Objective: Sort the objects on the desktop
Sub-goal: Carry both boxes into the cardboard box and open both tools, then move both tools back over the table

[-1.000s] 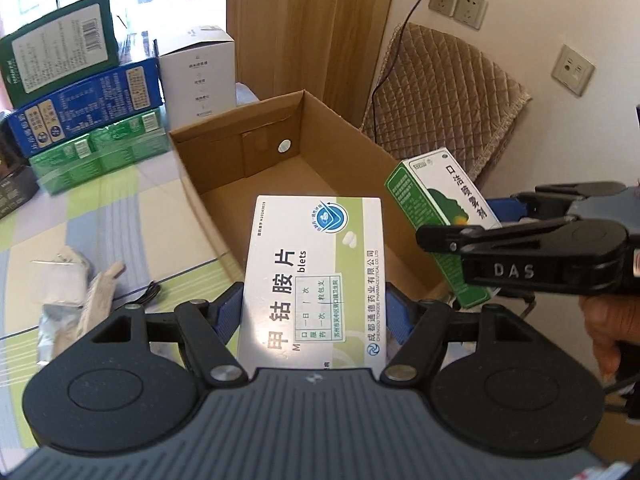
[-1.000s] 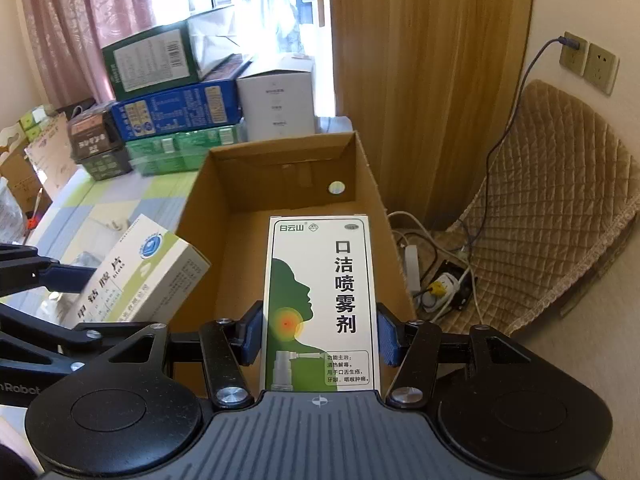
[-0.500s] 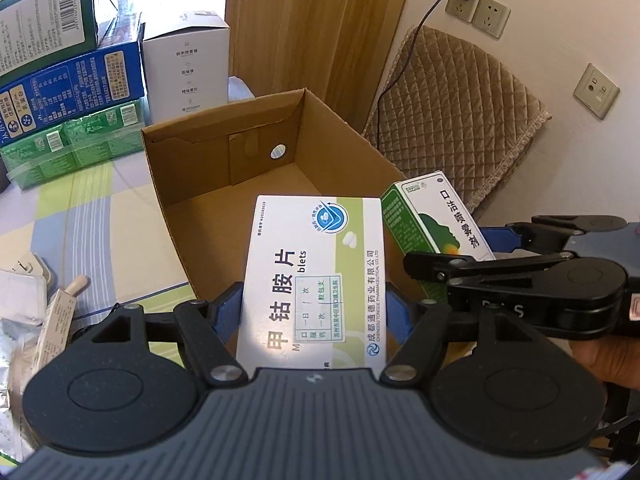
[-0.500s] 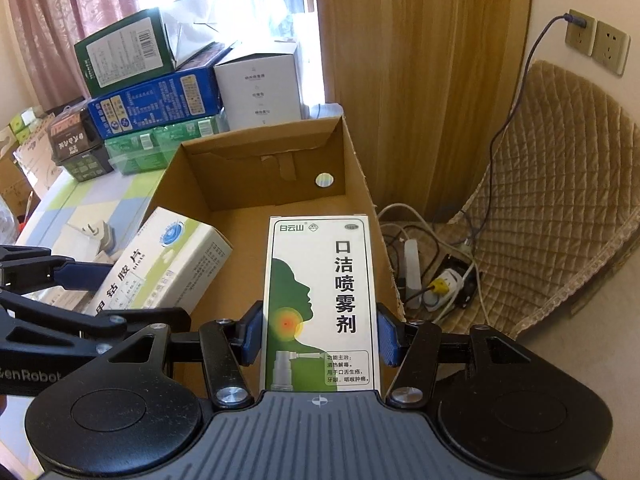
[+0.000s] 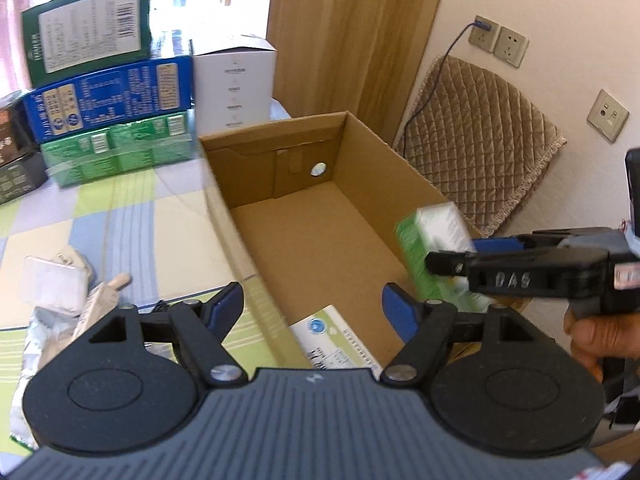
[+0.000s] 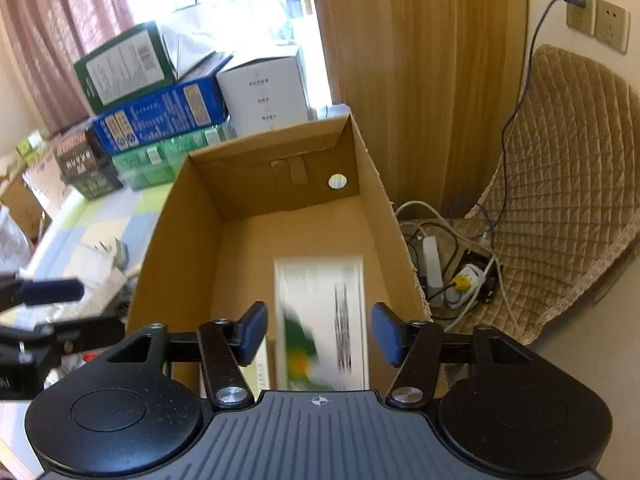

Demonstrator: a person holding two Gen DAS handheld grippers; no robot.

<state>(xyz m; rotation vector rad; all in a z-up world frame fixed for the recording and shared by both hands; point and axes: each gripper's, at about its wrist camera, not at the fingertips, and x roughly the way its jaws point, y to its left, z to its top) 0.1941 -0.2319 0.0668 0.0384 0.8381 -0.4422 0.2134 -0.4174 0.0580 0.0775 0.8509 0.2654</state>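
Note:
An open brown cardboard box (image 5: pixel 320 232) (image 6: pixel 256 264) stands at the table's right edge. My left gripper (image 5: pixel 312 308) is open above its near end; the white and green tablet box (image 5: pixel 336 340) lies below it inside the carton. My right gripper (image 6: pixel 318 332) is open too; the green and white spray box (image 6: pixel 324 320) is blurred between and below its fingers, over the carton floor. In the left wrist view the spray box (image 5: pixel 432 248) shows blurred beside the right gripper (image 5: pixel 520 276).
Stacked boxes, green (image 5: pixel 88 28), blue (image 5: pixel 108 100) and white (image 5: pixel 236 80), stand at the table's back. Loose packets and a tube (image 5: pixel 72 300) lie on the checked cloth at left. A quilted chair (image 6: pixel 560 200) and a power strip (image 6: pixel 432 272) are right of the carton.
Both grippers have opened. The tablet box has dropped out of the left gripper into the carton, and the spray box has left the right gripper's grip and is falling.

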